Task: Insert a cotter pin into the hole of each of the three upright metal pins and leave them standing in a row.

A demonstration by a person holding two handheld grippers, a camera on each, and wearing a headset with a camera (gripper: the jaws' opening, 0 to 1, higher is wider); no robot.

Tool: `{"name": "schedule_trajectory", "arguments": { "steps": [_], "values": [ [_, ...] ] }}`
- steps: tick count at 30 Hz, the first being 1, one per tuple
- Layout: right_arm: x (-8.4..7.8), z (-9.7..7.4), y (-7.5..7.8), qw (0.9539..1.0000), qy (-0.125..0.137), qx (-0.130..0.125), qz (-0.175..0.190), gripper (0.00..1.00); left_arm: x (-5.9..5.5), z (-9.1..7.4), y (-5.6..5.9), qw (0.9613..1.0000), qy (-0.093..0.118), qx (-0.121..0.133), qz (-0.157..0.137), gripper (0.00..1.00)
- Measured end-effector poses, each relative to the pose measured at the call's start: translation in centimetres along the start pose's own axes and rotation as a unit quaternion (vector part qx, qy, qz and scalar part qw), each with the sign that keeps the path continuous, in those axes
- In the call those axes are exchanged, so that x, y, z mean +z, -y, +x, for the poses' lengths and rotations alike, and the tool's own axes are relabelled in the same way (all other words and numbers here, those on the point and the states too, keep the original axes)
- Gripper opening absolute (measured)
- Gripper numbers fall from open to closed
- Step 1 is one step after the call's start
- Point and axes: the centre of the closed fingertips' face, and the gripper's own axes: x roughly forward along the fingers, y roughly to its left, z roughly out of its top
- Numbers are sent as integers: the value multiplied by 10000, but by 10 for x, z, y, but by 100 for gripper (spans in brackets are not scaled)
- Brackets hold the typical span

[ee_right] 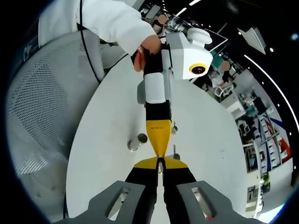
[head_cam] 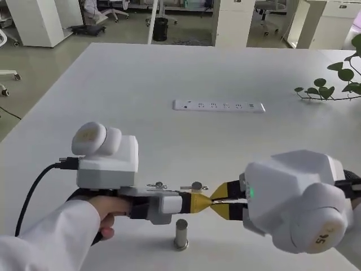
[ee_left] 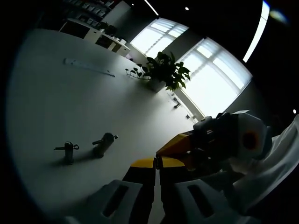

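Above the table (head_cam: 169,73), left tongs (head_cam: 204,201) meeting right tongs (head_cam: 217,201), upright pin (head_cam: 181,234) beneath.

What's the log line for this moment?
left gripper shut, tip-to-tip with right gripper | right shut on likely cotter pin | two metal pins already cottered | third metal pin upright, bare

White workbench (head_cam: 169,79) was seen, with a white power strip (head_cam: 219,105) laid flat mid-table and a leafy potted plant (ee_left: 163,70) set near the far right edge. Beyond it, a pale floor (head_cam: 34,73) was lined with white cabinets (head_cam: 36,20), office chairs (head_cam: 107,8) and a black bin (head_cam: 161,28). Large bright windows (ee_left: 205,74) were noted behind the plant, strip lights (ee_left: 260,25) overhead, and a grey mesh chair (ee_right: 37,116) at the near edge
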Motion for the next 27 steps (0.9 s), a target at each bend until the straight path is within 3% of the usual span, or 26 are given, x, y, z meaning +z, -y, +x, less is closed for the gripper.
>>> {"name": "schedule_trajectory", "arguments": {
  "steps": [14,18,22,23,27],
  "values": [
    [-7,-2,-1,9999,-1,63,112,0,0,5,0,9989,-41,91,450,0],
    [-10,-3,1,9998,37,-4,185,12,-2,5,-6,9982,-131,233,538,0],
    [-19,-4,-2,9988,-52,87,481,15,1,4,-9,9948,-113,349,948,0],
    [-21,-5,-3,9970,27,138,765,16,2,3,-11,9923,-126,422,1159,0],
    [-31,-8,0,9952,-35,150,964,20,4,1,-9,9849,-151,466,1661,0]
  ]
}}
